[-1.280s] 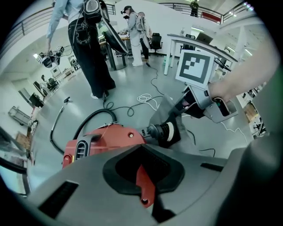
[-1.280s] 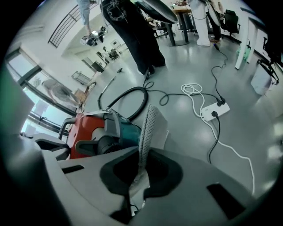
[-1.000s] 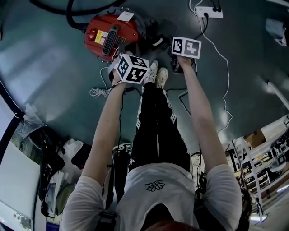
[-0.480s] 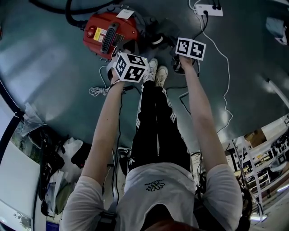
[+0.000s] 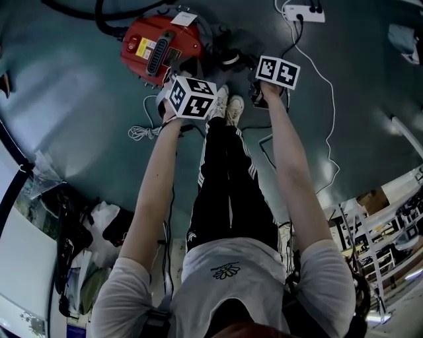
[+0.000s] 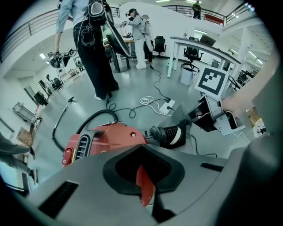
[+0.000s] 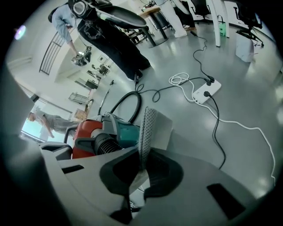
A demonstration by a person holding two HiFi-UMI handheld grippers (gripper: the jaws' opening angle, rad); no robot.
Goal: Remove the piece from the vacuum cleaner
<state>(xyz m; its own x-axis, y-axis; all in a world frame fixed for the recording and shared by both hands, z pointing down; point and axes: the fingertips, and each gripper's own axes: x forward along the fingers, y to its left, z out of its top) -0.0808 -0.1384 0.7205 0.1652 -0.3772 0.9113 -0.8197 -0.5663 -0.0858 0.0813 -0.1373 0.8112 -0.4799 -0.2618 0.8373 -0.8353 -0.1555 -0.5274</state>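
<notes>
The red vacuum cleaner (image 5: 158,46) lies on the grey floor ahead of the person's feet. Its red body (image 6: 106,137) and black ribbed hose cuff (image 6: 170,134) show in the left gripper view. My right gripper (image 7: 140,165) is shut on a thin grey mesh-edged panel (image 7: 148,126) that stands edge-on out of its jaws, just off the vacuum's teal end (image 7: 126,132). In the head view the right gripper (image 5: 256,78) sits beside the cuff. My left gripper (image 6: 143,187) is at the vacuum's near edge, its jaws closed on a thin red sliver (image 6: 145,183). The left gripper (image 5: 173,84) stays low by the vacuum.
A white power strip (image 5: 304,16) with cables lies on the floor beyond the right gripper, and a white cord (image 5: 324,86) runs down the right side. A black hose (image 7: 128,103) loops behind the vacuum. People (image 6: 95,48) and desks (image 6: 199,46) stand further back. The person's shoes (image 5: 228,109) are between the grippers.
Almost nothing differs. The right gripper has shifted a little to the right in the head view; the left gripper stays by the vacuum's edge.
</notes>
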